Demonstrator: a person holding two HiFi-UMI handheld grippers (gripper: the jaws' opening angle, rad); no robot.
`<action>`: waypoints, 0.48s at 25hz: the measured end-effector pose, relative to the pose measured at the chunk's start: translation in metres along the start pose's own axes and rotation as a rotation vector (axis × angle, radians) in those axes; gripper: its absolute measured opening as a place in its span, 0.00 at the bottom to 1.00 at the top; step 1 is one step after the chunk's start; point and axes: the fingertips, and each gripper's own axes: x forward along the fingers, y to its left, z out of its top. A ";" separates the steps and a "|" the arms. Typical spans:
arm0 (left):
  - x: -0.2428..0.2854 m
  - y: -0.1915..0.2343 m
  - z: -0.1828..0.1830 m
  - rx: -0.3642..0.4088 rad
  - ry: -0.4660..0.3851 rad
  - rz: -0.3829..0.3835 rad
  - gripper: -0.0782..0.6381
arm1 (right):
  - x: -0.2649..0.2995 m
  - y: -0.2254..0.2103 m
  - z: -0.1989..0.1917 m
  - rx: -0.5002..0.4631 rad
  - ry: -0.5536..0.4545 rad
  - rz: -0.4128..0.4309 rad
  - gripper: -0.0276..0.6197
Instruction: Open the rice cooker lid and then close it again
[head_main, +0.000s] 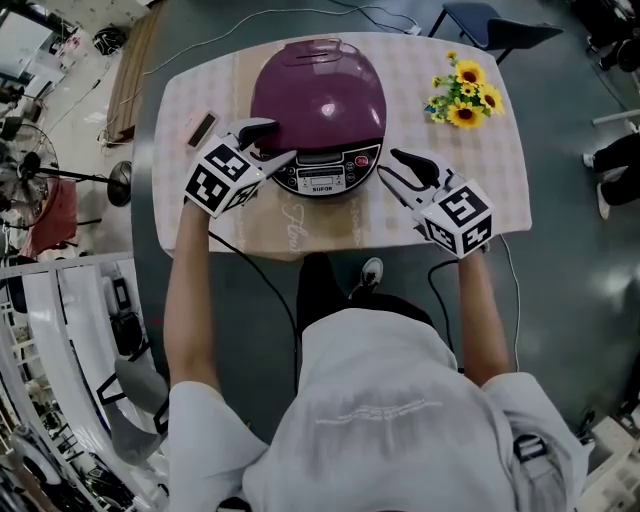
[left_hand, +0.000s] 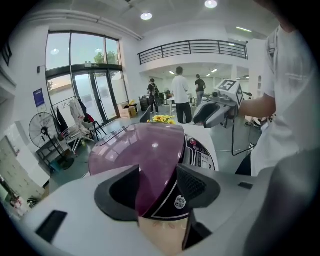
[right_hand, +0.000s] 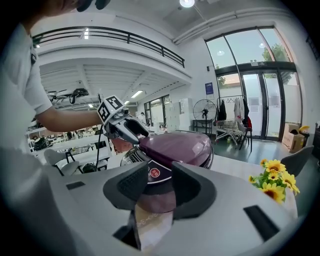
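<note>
While the rice cooker (head_main: 318, 95) sits on the table (head_main: 480, 190) with its purple lid (left_hand: 142, 152) down, the left gripper (head_main: 278, 140) is at the cooker's front-left corner, tilted downward. Its jaws stand wide apart. In the left gripper view the rim of the lid and the dark band below it run through the gap between them, but neither pad presses on the cooker, so this gripper has hold of nothing. One jaw lies over the lid's edge and the other lies lower, beside the control panel (head_main: 325, 172). The right gripper (head_main: 388, 163) is on the opposite side, its tips just beside the cooker's front-right corner and apart from it. Its jaws are also well parted. Its own view shows the cooker's front edge and a round red sticker (right_hand: 155, 172) ahead through the opening, with the tablecloth below, and nothing clamped. Beyond the right gripper's jaws, across the cooker, the other gripper shows against the lid. Ahead of the right gripper and off to its right stands a bunch of sunflowers (head_main: 463, 97), well apart from the cooker. A small dark flat object (head_main: 201, 128), too small to identify, lies on the table just to the outer side of the left gripper. Each gripper carries its marker cube (head_main: 222, 178) behind the jaws, nearer the person.
</note>
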 end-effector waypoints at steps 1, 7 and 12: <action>0.001 0.000 -0.001 0.004 0.006 0.002 0.45 | 0.000 0.000 -0.001 0.001 0.002 -0.001 0.29; 0.004 -0.002 -0.005 -0.030 -0.014 -0.017 0.45 | -0.001 -0.002 -0.008 0.005 0.014 -0.008 0.29; 0.002 0.001 -0.003 -0.102 -0.072 -0.052 0.45 | 0.002 -0.002 -0.009 0.005 0.018 -0.002 0.29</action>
